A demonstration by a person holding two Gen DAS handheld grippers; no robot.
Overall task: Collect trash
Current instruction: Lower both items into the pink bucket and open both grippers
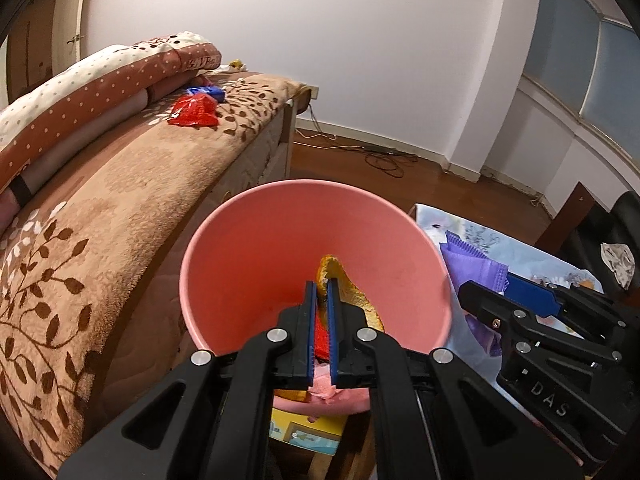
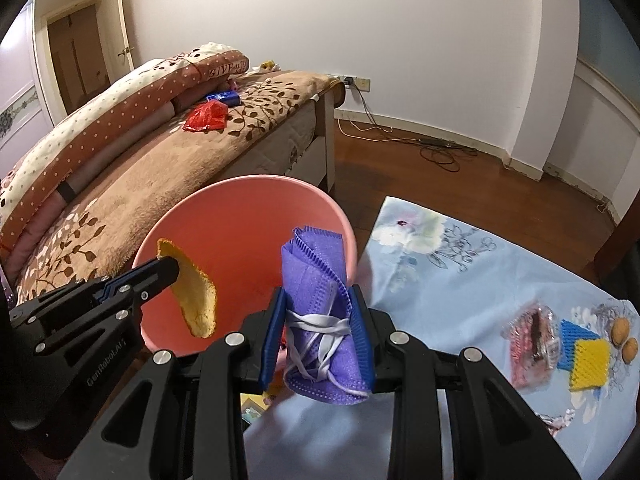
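A pink bin (image 1: 256, 240) (image 2: 224, 216) stands on the floor between the bed and a low table. My left gripper (image 1: 321, 286) (image 2: 170, 266) is shut on a piece of orange peel (image 1: 352, 292) (image 2: 198, 300), which hangs over the bin's mouth. My right gripper (image 2: 318, 308) (image 1: 472, 290) is shut on a rolled purple face mask (image 2: 316, 276) (image 1: 472, 264) bound by its white straps, held at the bin's right rim. Red trash (image 1: 322, 338) lies inside the bin.
A red wrapper (image 1: 194, 110) (image 2: 206, 118) and a blue packet (image 1: 206, 91) (image 2: 224, 97) lie on the brown bed (image 1: 120, 184). The floral-clothed table (image 2: 460, 264) holds a clear red wrapper (image 2: 530, 344), blue-yellow foam net (image 2: 584, 356) and two walnuts (image 2: 624, 338). Cables (image 2: 444, 152) trail across the floor.
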